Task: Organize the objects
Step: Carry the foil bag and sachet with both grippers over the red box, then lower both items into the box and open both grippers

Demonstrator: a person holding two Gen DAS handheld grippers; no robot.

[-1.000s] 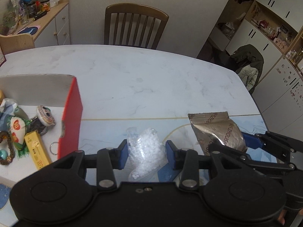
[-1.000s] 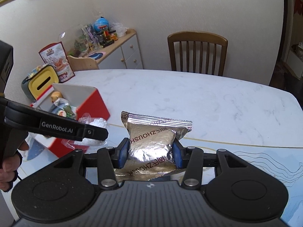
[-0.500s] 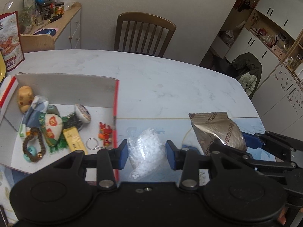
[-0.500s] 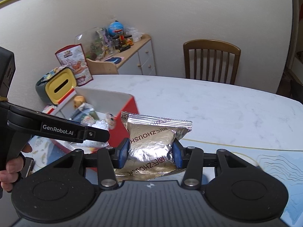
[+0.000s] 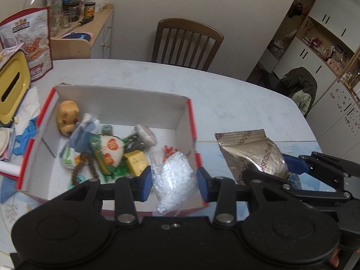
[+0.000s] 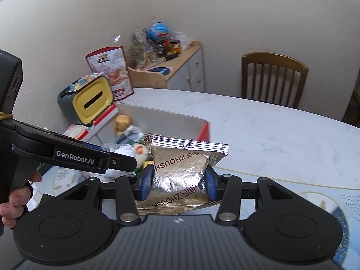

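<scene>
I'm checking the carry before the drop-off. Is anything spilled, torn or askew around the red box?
Nothing stands out. The bag of white beads hangs intact in the left claw over the red box, and the foil packet sits whole in the right claw. The box's contents are jumbled, but nothing has spilled onto the table.

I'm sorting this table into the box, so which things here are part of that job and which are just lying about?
Part of the job:
- bag of white beads, held in the left gripper
- foil packet, held in the right gripper
- red box, already holding small items

Just lying about:
- yellow bin
- wooden chair
- sideboard
</scene>
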